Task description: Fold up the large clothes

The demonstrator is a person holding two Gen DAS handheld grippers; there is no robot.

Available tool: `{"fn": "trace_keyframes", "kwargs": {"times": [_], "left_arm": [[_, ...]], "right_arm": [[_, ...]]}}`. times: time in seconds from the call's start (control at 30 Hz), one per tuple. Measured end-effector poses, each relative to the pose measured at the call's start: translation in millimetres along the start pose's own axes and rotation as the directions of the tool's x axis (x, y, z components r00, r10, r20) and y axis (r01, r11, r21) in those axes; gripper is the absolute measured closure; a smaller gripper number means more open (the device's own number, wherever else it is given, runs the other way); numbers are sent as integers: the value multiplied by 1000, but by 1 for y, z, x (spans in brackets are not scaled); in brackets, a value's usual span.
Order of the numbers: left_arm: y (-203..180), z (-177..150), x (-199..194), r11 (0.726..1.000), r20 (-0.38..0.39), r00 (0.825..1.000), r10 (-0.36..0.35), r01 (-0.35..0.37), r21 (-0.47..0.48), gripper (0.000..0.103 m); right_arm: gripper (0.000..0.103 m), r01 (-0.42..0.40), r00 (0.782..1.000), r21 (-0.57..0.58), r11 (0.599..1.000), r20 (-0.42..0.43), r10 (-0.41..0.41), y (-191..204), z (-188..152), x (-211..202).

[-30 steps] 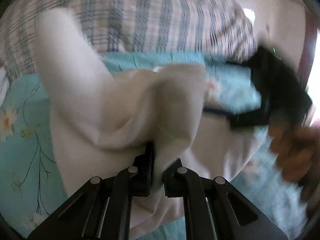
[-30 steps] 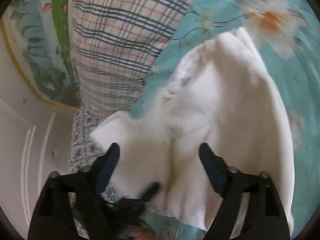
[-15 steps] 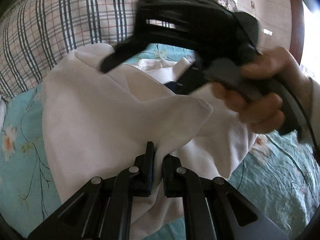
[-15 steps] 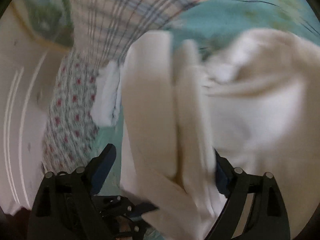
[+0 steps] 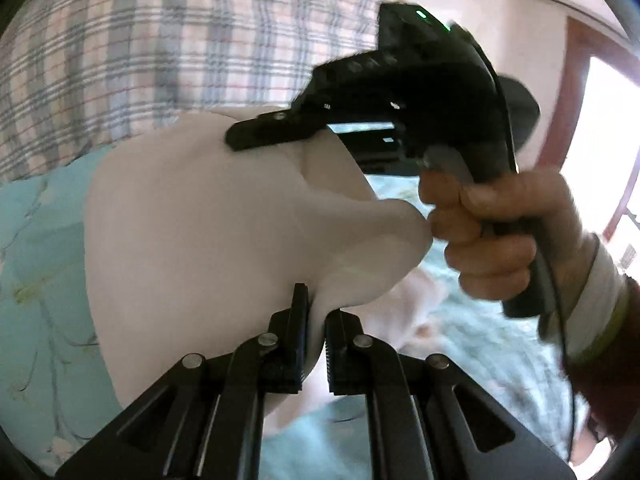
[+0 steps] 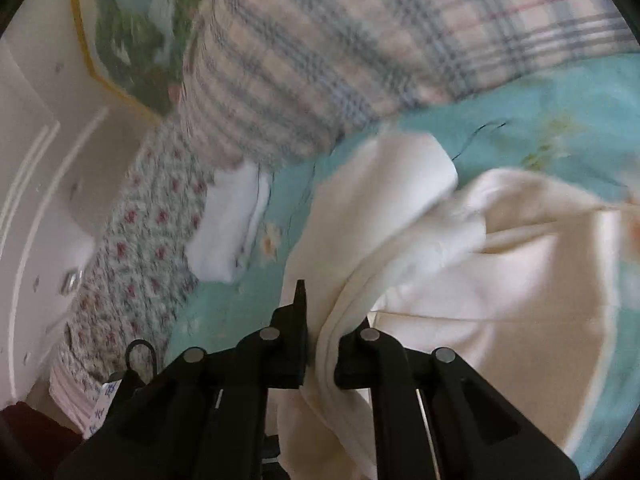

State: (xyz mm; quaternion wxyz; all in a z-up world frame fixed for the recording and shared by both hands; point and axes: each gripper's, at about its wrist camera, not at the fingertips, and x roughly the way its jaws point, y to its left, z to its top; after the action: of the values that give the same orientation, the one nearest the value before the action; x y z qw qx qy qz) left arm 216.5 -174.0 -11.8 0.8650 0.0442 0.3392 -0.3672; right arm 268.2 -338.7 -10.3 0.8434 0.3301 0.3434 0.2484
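Both clamped: left gripper [image 5: 316,328] pinched on a fold of the cream garment [image 5: 208,232], right gripper [image 6: 320,332] nipped onto a bunched ridge of it. Lifted in the left wrist view, trailing across the teal floral bedsheet [image 6: 560,100] toward the plaid pillow [image 6: 340,48]. Near the pillow-side edge, folded white cloth [image 6: 228,224].

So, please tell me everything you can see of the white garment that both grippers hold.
The white garment is plain, soft, cream-white cloth with no print, and its parts cannot be told. It hangs bunched and creased above the teal floral bedsheet. The left gripper pinches one fold; the right gripper is shut on a gathered edge.
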Motion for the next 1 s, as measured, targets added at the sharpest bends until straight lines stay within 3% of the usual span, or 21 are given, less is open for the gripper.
{"fn": "trace_keyframes", "kwargs": {"times": [0.1, 0.27, 0.43, 0.57, 0.67, 0.73, 0.83, 0.87, 0.93, 1.0], "left_arm": [[-17, -1, 26, 998, -54, 997, -62, 62, 4, 97], [-14, -16, 83, 992, -187, 975, -118, 110, -54, 97], [-21, -17, 89, 997, -193, 978, -79, 82, 8, 97], [-7, -12, 85, 991, -201, 971, -128, 119, -60, 95], [-10, -18, 67, 984, -188, 970, -156, 136, -116, 87], [-8, -21, 54, 975, -175, 968, -181, 153, -163, 80], [-2, -25, 30, 962, -146, 969, -201, 166, -218, 66], [0, -25, 23, 959, -133, 971, -201, 167, -230, 62], [12, -22, 5, 951, -93, 977, -191, 161, -263, 42], [24, -20, -7, 944, -62, 982, -179, 154, -292, 35]], "right_arm": [[94, 129, 991, 49, 990, 36, -131, -29, -13, -24], [94, 304, 953, 118, 945, -36, -302, -91, -35, -17], [94, 316, 948, 124, 941, 1, -319, -102, -41, -22], [94, 366, 929, 96, 926, 15, -369, -90, -41, -23], [94, 434, 899, 68, 898, 30, -437, -80, -44, -27], [92, 451, 892, 78, 889, 5, -452, -86, -47, -24], [82, 434, 900, 106, 895, -4, -436, -92, -47, -29], [74, 436, 899, 113, 893, -2, -439, -91, -48, -32], [61, 451, 889, 118, 885, 23, -457, -83, -49, -44], [45, 440, 891, 117, 890, 64, -449, -76, -49, -57]]}}
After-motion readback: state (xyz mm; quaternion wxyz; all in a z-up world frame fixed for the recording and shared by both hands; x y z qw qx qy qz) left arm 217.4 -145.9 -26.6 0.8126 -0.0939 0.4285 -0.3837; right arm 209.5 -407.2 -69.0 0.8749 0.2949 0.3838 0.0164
